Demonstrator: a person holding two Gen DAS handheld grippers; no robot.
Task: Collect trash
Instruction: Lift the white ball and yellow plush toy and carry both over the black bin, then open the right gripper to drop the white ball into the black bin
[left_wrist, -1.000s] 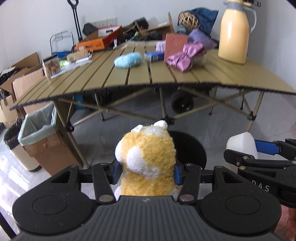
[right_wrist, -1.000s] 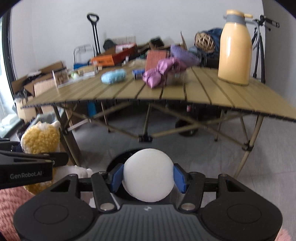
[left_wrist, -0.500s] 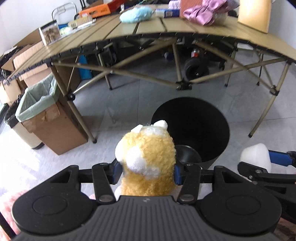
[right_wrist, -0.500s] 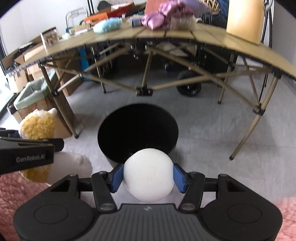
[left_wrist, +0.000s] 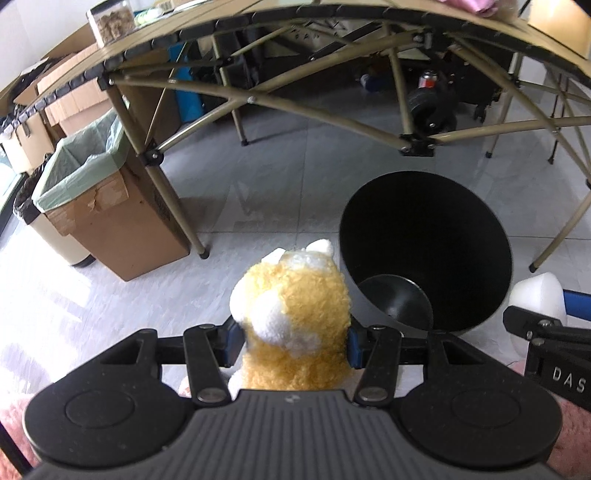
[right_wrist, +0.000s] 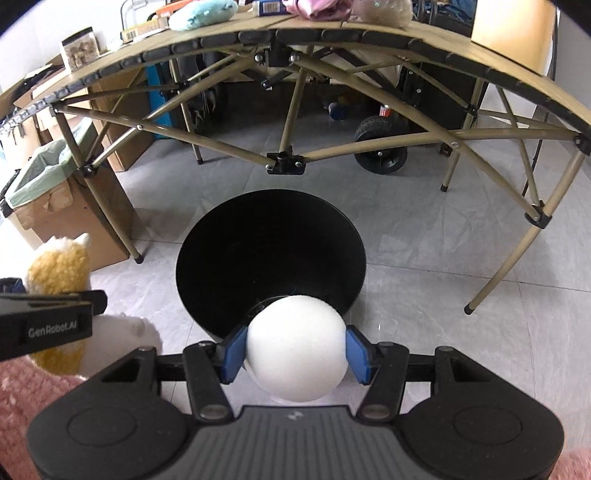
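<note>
We hold a fluffy yellow-and-white plush toy (left_wrist: 291, 325) clenched between the blue-padded fingers (left_wrist: 232, 341) of our left gripper (left_wrist: 291, 341), and a smooth white foam ball (right_wrist: 297, 347) pinched the same way in our right gripper (right_wrist: 295, 349). Both grips are as firm as they were a second ago; neither piece has slipped.

What has changed is our aim. A second ago both cameras looked level across the slatted folding counter (right_wrist: 332, 37); now both grippers have dropped and tipped steeply toward the floor, and the round black plastic waste bin (right_wrist: 271, 258) fills the middle of each view. In the right wrist view the ball sits just at the bin's near rim, overlapping its dark mouth. In the left wrist view the bin (left_wrist: 424, 251) lies ahead and to the right of the toy, so the left hand looks less well lined up.

We judge the carry to be nearly over: the next step is to bring each piece over the opening and let go, the ball first. The toy would likely miss if released here.

Farther off, a brown cardboard box lined with a pale green bag (left_wrist: 92, 192) stands by a counter leg on grey floor tiles (right_wrist: 424, 229).
</note>
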